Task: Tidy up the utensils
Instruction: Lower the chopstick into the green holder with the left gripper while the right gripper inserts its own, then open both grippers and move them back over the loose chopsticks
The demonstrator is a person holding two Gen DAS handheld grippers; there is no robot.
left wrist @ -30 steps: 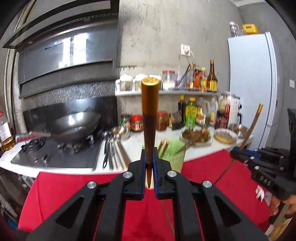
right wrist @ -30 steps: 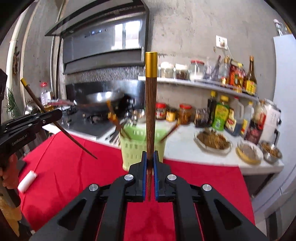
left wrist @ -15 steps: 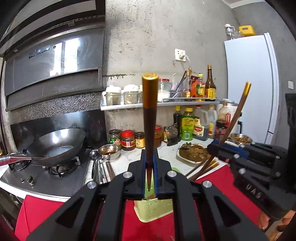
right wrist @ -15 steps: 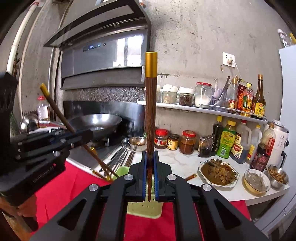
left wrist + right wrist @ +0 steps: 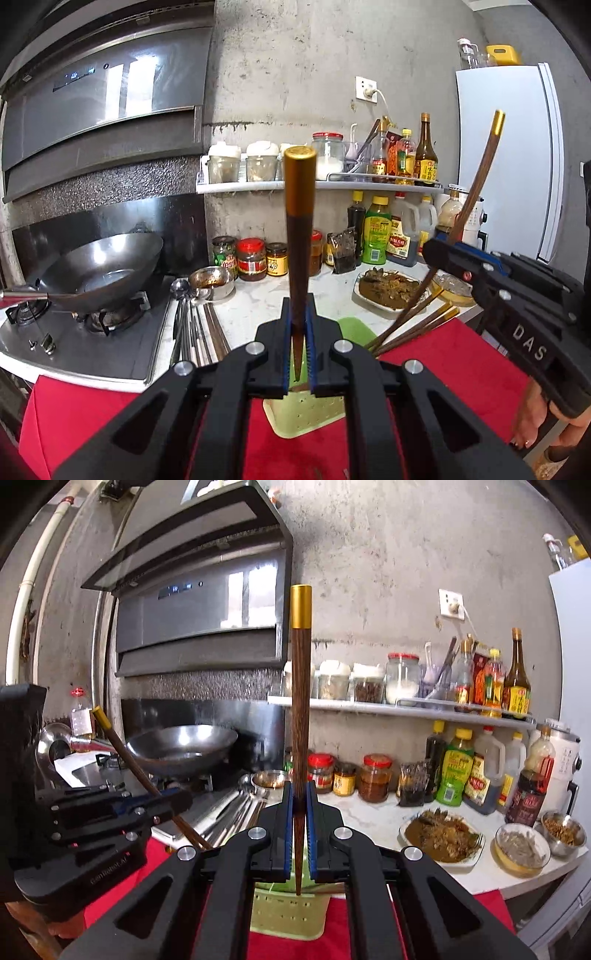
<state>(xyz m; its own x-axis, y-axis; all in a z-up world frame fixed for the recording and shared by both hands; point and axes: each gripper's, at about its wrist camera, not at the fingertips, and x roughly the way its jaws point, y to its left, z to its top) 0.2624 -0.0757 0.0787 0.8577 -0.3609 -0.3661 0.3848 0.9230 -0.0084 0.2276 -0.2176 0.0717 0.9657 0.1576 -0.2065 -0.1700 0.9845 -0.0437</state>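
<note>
My left gripper point(image 5: 298, 343) is shut on a brown chopstick point(image 5: 300, 229) that stands upright, gold cap on top. Its tip hangs over the pale green utensil holder point(image 5: 306, 410) on the red cloth. Several chopsticks point(image 5: 417, 325) lean out of the holder to the right. My right gripper point(image 5: 300, 830) is shut on a second upright chopstick point(image 5: 300, 701) above the same holder point(image 5: 291, 912). Each gripper shows in the other's view: the right gripper point(image 5: 443, 254) with its chopstick point(image 5: 476, 188), the left gripper point(image 5: 177, 801) with its chopstick point(image 5: 125, 753).
A wok point(image 5: 99, 269) sits on the gas stove at left. Spoons and chopsticks point(image 5: 195, 328) lie on the white counter beside it. Jars, sauce bottles point(image 5: 376, 232), a plate of food point(image 5: 388, 288) and small bowls crowd the counter's back. A white fridge point(image 5: 517, 155) stands right.
Both grippers have moved in towards the green holder, which now lies right under their jaws. The two held chopsticks have come closer together. Neither grip has changed.
</note>
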